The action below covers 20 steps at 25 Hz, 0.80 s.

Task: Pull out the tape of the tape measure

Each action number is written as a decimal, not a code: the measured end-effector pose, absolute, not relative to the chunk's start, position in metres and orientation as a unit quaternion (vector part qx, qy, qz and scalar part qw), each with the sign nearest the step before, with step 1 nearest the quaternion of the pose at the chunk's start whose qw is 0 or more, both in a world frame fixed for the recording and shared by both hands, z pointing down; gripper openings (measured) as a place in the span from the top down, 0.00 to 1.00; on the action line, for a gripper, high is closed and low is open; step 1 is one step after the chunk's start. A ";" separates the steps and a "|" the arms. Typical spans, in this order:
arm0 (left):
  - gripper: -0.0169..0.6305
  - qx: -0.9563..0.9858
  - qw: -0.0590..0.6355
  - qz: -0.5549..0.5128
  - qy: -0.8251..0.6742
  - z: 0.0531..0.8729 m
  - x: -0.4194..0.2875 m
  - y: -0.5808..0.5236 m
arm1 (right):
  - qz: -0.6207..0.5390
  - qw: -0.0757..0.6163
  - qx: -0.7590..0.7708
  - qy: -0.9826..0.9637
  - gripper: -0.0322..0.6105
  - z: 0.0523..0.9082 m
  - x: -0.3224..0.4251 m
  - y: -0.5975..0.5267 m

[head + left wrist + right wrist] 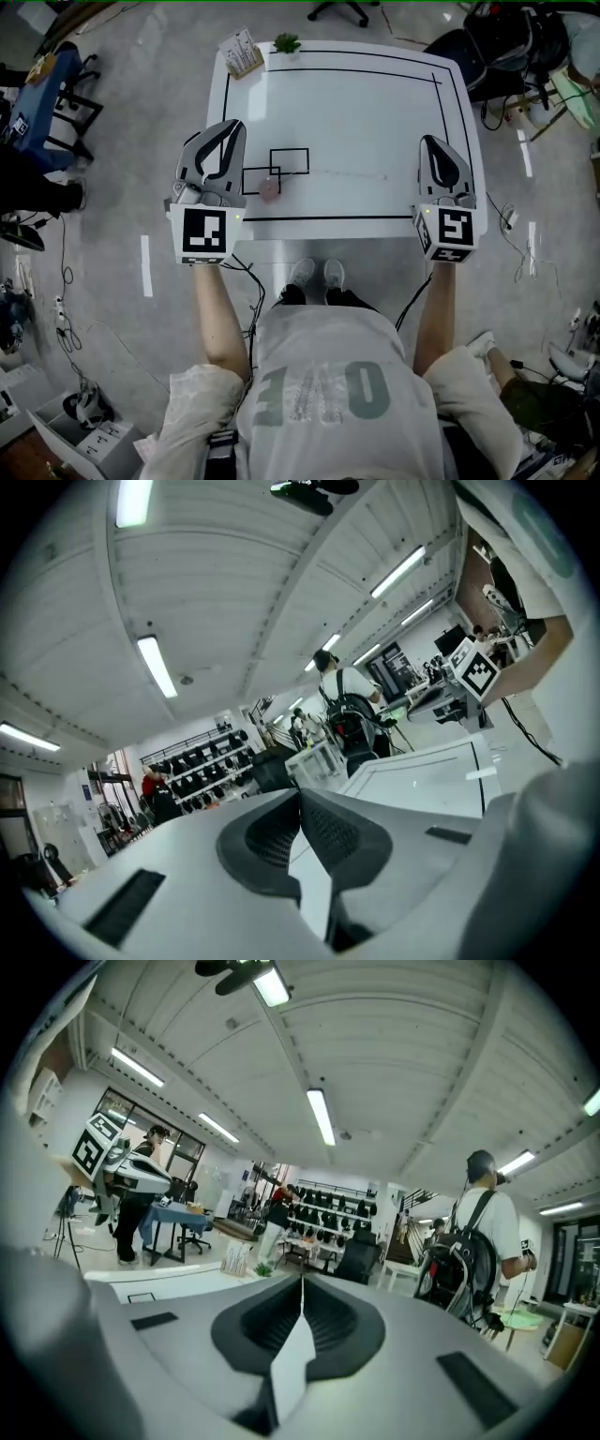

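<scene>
The tape measure [270, 187] is a small round pinkish case on the white table [375, 112], beside two black outlined boxes. Its pale tape [337, 174] lies drawn out to the right across the table. My left gripper [232, 127] is held up above the table's front left, shut with nothing between its jaws [300, 795]. My right gripper [429, 142] hangs above the front right, also shut and empty [301, 1281]. Both gripper views look level across the room, and neither shows the tape measure.
A card holder [242, 53] and a small green plant [286, 43] stand at the table's far left corner. A blue table [42, 94] with chairs is at the left, and bags and cables [506, 56] are at the far right. People stand in the room beyond.
</scene>
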<state>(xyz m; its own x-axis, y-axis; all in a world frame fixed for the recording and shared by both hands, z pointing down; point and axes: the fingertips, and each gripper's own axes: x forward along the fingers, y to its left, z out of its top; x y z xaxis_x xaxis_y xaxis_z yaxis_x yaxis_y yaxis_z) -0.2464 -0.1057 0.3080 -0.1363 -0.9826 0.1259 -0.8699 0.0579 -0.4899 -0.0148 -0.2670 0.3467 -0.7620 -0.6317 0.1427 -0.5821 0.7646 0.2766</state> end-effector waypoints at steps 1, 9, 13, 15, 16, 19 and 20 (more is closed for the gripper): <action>0.93 -0.641 0.138 -0.225 0.720 0.298 -0.246 -0.106 | -0.112 0.100 0.328 -0.933 0.90 0.340 -0.018 -0.267; 0.93 -0.593 0.159 -0.061 0.787 0.226 -0.220 -0.077 | -0.128 0.002 0.329 -0.936 0.90 0.279 -0.026 -0.220; 0.93 -0.575 0.163 -0.031 0.801 0.220 -0.207 -0.062 | -0.117 -0.027 0.332 -0.936 0.90 0.274 -0.030 -0.198; 0.93 -0.572 0.163 -0.030 0.804 0.222 -0.199 -0.056 | -0.111 -0.031 0.329 -0.937 0.90 0.275 -0.031 -0.187; 0.93 -0.572 0.162 -0.030 0.804 0.224 -0.195 -0.054 | -0.109 -0.032 0.327 -0.938 0.90 0.276 -0.031 -0.183; 0.93 -0.573 0.156 -0.034 0.804 0.231 -0.189 -0.054 | -0.094 -0.037 0.317 -0.943 0.90 0.280 -0.031 -0.173; 0.93 -0.573 0.152 -0.034 0.804 0.233 -0.189 -0.054 | -0.088 -0.038 0.313 -0.945 0.90 0.281 -0.031 -0.171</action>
